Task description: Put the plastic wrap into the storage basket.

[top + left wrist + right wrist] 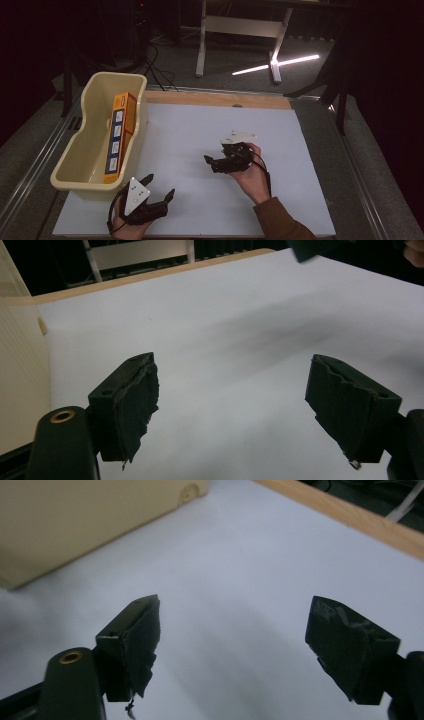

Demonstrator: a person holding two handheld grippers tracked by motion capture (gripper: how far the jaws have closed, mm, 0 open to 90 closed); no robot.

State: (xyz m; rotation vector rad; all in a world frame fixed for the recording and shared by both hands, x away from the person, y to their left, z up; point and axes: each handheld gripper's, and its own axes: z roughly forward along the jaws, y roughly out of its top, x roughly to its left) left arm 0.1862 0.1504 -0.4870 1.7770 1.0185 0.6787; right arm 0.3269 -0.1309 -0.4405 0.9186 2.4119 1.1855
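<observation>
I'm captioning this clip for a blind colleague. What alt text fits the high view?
A person's hands hold two open black tools over a white table: the left tool near the front edge, the right tool mid-table. At left, a cream tub holds an orange box leaning against its right wall.

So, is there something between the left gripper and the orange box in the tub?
Yes. The orange box lies inside the cream tub, so the tub's near wall stands between it and the left gripper, whose jaws are open and empty.
</observation>
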